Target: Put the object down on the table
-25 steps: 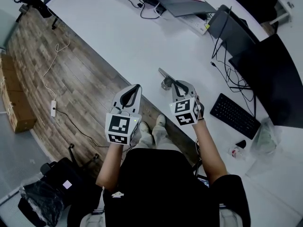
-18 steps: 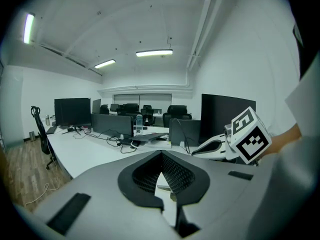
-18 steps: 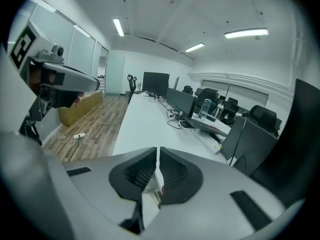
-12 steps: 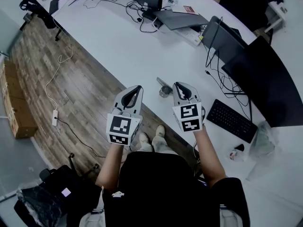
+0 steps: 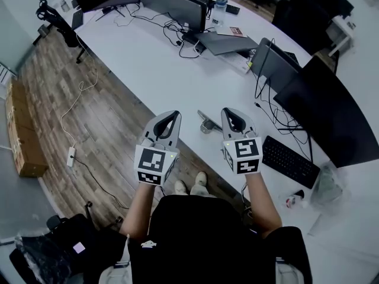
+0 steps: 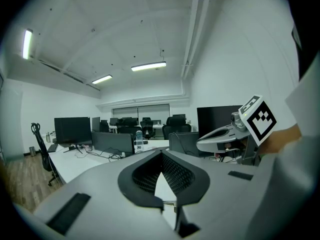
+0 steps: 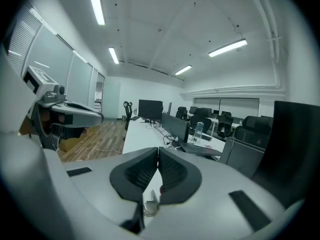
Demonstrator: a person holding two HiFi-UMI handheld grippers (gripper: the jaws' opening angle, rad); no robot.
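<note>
A small metal object (image 5: 206,123) lies on the white table (image 5: 148,64) near its front edge, between my two grippers and touched by neither. My left gripper (image 5: 175,113) hangs over the floor just short of that edge; its jaws meet at the tip (image 6: 161,152) with nothing in them. My right gripper (image 5: 228,110) is over the table to the right of the object. Its jaws have just been closing and now stand together (image 7: 158,149), with nothing between them. Both grippers point out across the office, a little below level.
A dark keyboard (image 5: 290,154) lies right of my right gripper, beneath a large monitor (image 5: 331,117). Further monitors, laptops and cables crowd the far half of the table. On the wooden floor at the left are cardboard boxes (image 5: 21,135), a power strip (image 5: 71,155) and an office chair (image 5: 53,13).
Both grippers have risen, the right one lifting off the metal object, which stays on the table. The head view has tilted up and shows more of the far desk.
</note>
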